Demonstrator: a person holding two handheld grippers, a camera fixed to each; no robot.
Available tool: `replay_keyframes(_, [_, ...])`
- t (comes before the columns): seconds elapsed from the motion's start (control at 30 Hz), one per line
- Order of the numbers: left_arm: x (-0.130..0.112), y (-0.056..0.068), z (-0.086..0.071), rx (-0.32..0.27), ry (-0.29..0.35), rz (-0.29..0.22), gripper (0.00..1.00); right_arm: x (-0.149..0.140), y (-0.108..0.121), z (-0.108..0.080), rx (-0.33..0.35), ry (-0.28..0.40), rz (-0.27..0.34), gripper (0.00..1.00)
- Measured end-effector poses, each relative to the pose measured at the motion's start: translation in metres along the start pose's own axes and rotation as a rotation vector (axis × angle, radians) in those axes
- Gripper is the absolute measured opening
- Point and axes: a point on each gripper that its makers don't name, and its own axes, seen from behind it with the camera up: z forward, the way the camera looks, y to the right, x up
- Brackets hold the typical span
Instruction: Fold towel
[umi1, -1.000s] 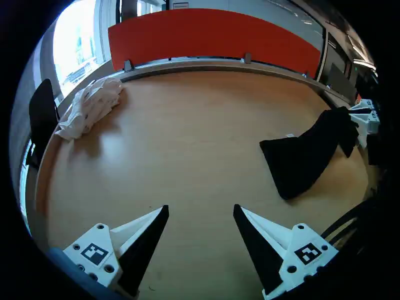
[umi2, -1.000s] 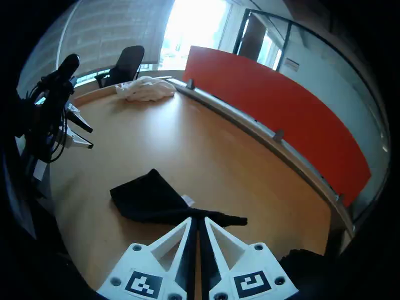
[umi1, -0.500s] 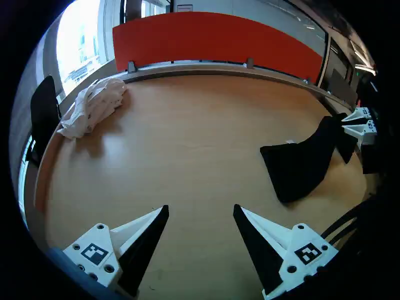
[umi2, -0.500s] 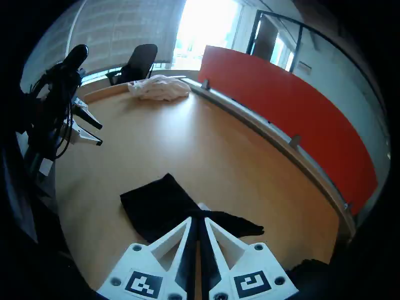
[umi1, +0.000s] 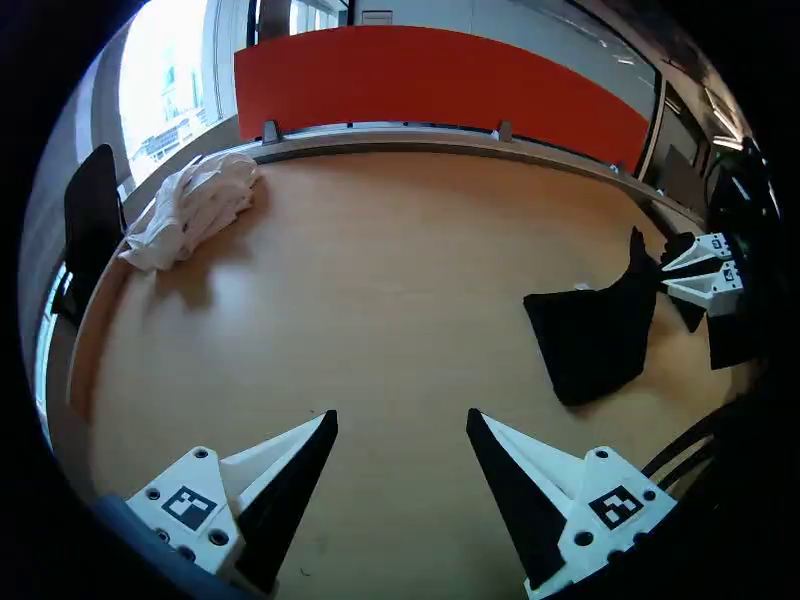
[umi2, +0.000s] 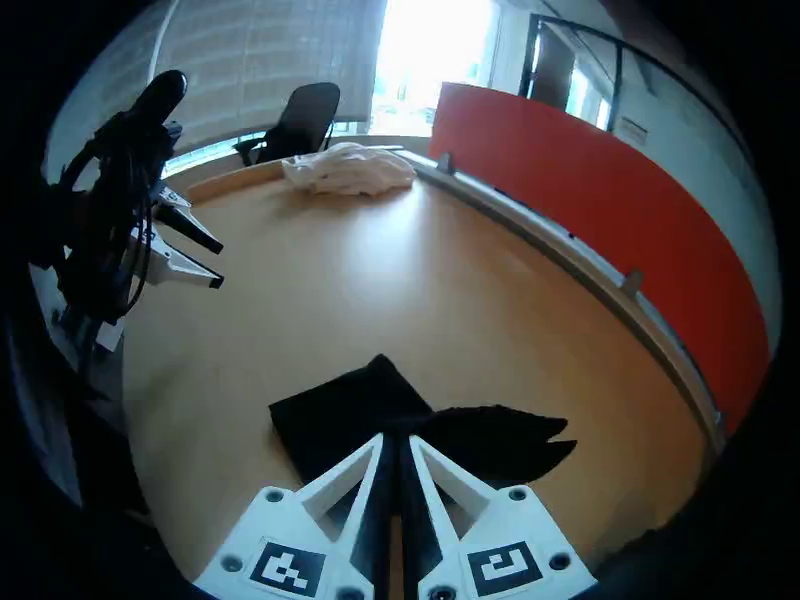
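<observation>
- Black towel: lies on the tabletop near the person's side, one edge raised off the wood.
- Right tool: fingers together, pinching that raised edge, likely to carry it across for a fold.
- Left tool: fingers apart, empty, well apart from the towel, free to take a corner.
- White cloth: heaped at the far corner, clear of the work.

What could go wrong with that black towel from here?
The right claw pinches only a small bit of the black towel, so it might slip out. The left claw hangs open, apart from the towel, so pulled from one spot the cloth may bunch up on the table instead of folding flat.
</observation>
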Motion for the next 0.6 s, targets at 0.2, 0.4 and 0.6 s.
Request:
replay_keyframes(0.2, [0.000, -0.008, -0.004, 0.012, 0.003, -0.013, 0.96, 0.000, -0.016, 0.022, 0.049, -0.016, -0.013, 0.04])
replay_keyframes(0.4, [-0.004, -0.018, -0.008, 0.028, 0.003, -0.026, 0.96, 0.000, -0.036, 0.041, 0.103, -0.033, -0.023, 0.04])
replay_keyframes(0.6, [-0.007, -0.024, -0.010, 0.038, 0.000, -0.037, 0.96, 0.000, -0.044, 0.046, 0.123, -0.041, -0.034, 0.04])
